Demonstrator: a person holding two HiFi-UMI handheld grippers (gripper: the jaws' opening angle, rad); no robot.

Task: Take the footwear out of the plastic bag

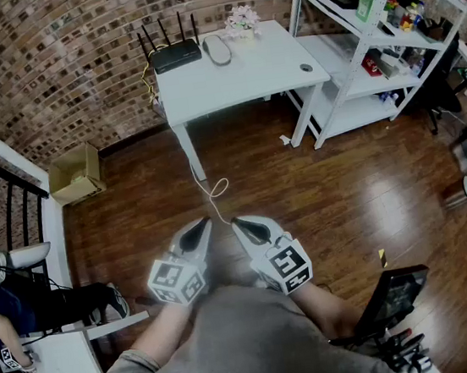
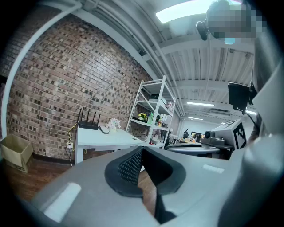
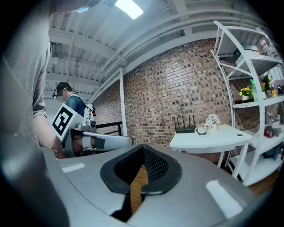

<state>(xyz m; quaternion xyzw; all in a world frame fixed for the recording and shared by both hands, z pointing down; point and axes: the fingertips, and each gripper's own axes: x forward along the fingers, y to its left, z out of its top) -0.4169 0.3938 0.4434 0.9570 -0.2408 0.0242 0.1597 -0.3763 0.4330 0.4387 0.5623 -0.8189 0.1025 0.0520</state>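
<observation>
Saw no footwear or plastic bag in any view. Held left gripper [image 1: 202,226] and right gripper [image 1: 239,224] fully shut, empty, tips close together above open wood floor [image 1: 346,201]. Faced white table [image 1: 236,74] edge ahead and shelf unit [image 1: 351,110] to the right, both well apart from grippers.

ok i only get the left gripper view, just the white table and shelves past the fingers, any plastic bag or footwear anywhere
observer: None in any view. The head view shows the whole top of the white table: a router, flowers and two small items.
operator: and the right one, is it holding something
observer: No. The right gripper is shut, with nothing between its fingers.
operator: anything on the floor ahead
observer: A white cable lies looped on the wood floor near the table leg.
</observation>
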